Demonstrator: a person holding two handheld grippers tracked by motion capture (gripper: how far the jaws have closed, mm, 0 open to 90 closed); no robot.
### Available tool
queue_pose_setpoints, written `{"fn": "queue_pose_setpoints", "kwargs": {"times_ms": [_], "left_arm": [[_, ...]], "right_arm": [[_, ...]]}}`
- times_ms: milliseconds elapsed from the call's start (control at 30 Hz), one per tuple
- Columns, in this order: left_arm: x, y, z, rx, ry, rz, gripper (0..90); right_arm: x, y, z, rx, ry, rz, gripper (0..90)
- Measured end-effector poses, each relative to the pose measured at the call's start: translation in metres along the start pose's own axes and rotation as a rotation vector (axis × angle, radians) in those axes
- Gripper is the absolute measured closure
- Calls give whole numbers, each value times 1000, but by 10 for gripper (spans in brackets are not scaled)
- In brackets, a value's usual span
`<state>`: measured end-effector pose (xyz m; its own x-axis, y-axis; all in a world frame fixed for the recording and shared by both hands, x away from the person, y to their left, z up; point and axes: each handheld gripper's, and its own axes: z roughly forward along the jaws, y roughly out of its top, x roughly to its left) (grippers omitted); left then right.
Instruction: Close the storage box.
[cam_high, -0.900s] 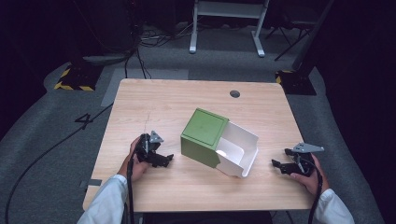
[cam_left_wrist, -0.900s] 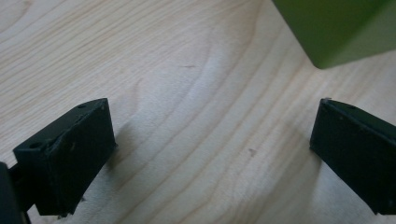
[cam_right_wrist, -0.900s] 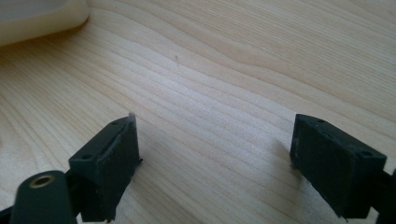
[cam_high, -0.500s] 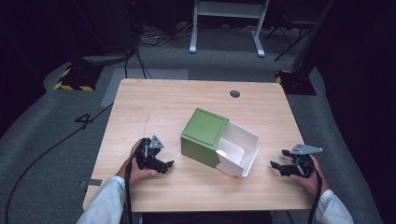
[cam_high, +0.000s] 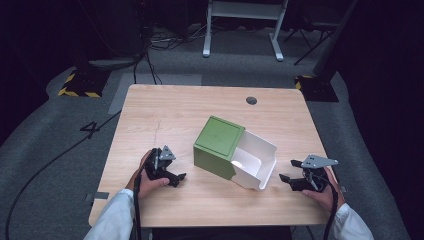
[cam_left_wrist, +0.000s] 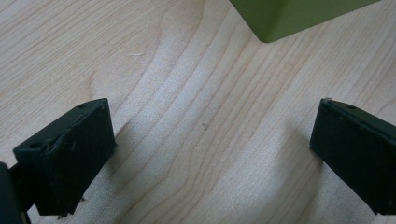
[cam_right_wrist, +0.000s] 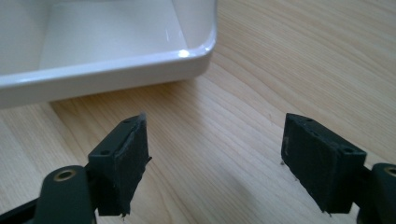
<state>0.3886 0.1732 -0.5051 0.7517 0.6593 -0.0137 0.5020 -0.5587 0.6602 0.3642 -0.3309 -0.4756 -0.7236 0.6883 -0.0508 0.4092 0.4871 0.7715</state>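
Box (cam_high: 219, 146) mid-table, green shell lying on side, white drawer (cam_high: 255, 161) slid out toward right. My left gripper (cam_high: 174, 176) and right gripper (cam_high: 290, 179) flank it, jaws spread, empty (neither touching). Step, I judge: approach. Next: brace shell, push drawer in.

a single black numeral "4" (cam_high: 89, 128) was painted on the grey floor (cam_high: 60, 165), just off the left edge of the wooden table (cam_high: 165, 107), while the yellow-and-black hazard stripes (cam_high: 80, 92) beyond that table's far left corner carried no words.
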Motion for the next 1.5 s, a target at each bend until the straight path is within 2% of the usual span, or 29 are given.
{"fn": "queue_pose_setpoints", "kwargs": {"times_ms": [167,433,633,967,1100,1300,1500], "left_arm": [[0,0,0,0,0,0,1],[0,0,0,0,0,0,2],[0,0,0,0,0,0,1],[0,0,0,0,0,0,1],[0,0,0,0,0,0,1],[0,0,0,0,1,0,2],[0,0,0,0,0,0,1]], "right_arm": [[11,7,4,-17,30,-13,253],[19,14,7,-32,38,-20,259],[19,14,9,-41,41,-12,259],[18,17,12,-64,11,2,239],[15,14,13,-55,23,8,248],[17,14,22,-20,17,-25,262],[17,19,23,-38,19,-18,268]]}}
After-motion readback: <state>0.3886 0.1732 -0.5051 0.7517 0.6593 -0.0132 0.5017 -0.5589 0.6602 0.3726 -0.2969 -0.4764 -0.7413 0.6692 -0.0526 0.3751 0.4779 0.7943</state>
